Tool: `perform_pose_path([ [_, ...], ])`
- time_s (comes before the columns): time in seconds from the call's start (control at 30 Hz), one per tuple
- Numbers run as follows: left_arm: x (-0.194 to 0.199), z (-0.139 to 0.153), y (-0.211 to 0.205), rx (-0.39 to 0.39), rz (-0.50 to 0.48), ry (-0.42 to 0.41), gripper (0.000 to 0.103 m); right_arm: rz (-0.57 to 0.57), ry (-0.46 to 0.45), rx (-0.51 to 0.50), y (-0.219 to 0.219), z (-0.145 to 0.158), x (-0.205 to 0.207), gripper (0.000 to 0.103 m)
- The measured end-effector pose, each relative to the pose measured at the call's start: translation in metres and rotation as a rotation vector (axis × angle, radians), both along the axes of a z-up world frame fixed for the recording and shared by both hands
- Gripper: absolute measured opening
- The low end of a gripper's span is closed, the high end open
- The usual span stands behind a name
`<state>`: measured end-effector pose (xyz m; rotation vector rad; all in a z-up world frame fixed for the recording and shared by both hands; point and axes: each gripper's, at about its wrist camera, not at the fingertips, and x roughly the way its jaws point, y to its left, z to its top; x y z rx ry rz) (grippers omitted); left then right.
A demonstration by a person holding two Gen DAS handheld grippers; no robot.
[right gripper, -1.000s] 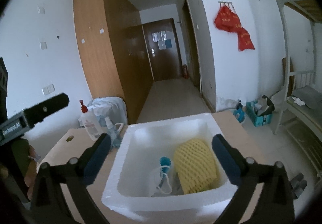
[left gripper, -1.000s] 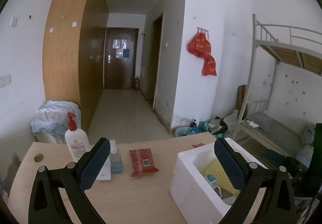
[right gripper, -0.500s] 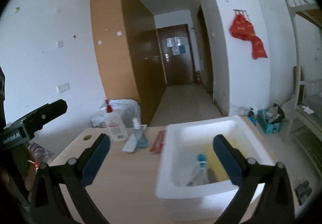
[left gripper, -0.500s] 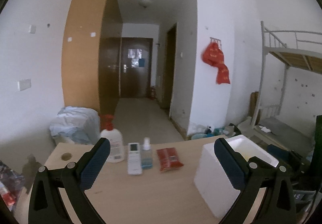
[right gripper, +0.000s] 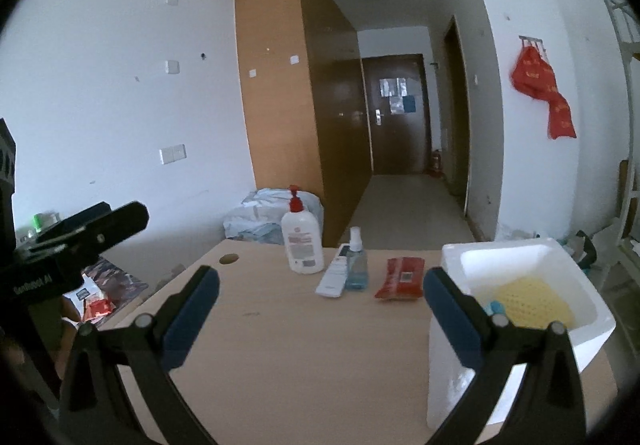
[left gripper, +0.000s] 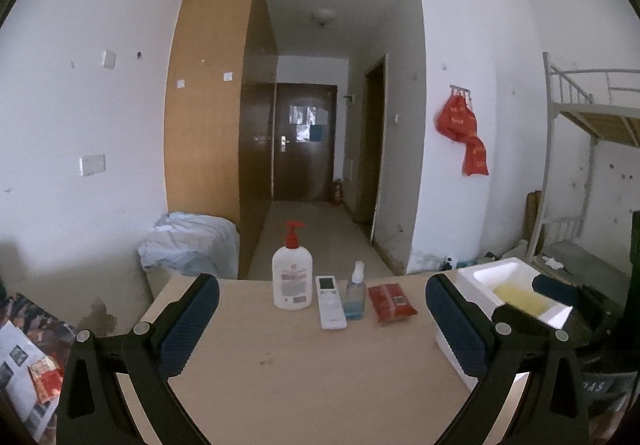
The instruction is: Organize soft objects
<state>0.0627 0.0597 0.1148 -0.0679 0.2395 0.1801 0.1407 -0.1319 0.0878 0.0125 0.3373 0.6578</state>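
**Both tongs spread wide over the desk, nothing held**

While each pair of black tongs with blue pads stands spread wide and empty, the left gripper (left gripper: 322,319) and right gripper (right gripper: 320,309) hang above the pale wooden desk (right gripper: 296,341). Beside the right one sits the white foam box (right gripper: 520,257), holding a yellow mesh foam sleeve (right gripper: 534,303) and a small blue-capped item, mostly hidden. Farther on lie a flat red plastic packet (right gripper: 401,277) with an unreadable label, a clear blue spray bottle (right gripper: 356,265), a white remote control (right gripper: 334,277) and a white pump bottle with a red top (right gripper: 301,239); its print is too small to read. At far left, the other gripper's body shows blurred white lettering.
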Motion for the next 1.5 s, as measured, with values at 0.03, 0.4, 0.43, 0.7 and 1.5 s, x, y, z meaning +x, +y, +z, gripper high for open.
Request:
perform_pose_path([
  [0.03,-0.003,-0.001,0.0,-0.001,-0.008,-0.003,0.103,-0.004,-0.007,0.004,-0.001,0.0,-0.004,0.103],
  [0.4,-0.042,-0.036,-0.003,-0.032,-0.029,-0.058,0.103,-0.043,-0.053,0.019,-0.008,-0.018,-0.049,0.103],
  [0.43,-0.045,-0.041,-0.004,-0.034,-0.033,-0.06,0.103,-0.043,-0.055,0.023,-0.008,-0.021,-0.052,0.103],
  [0.7,-0.071,-0.088,-0.014,-0.034,-0.047,-0.051,0.103,-0.049,-0.048,0.053,-0.019,-0.058,-0.081,0.103],
  [1.5,-0.118,-0.117,-0.038,-0.053,-0.115,-0.035,0.103,-0.177,-0.141,-0.011,-0.033,-0.081,-0.154,0.103],
])
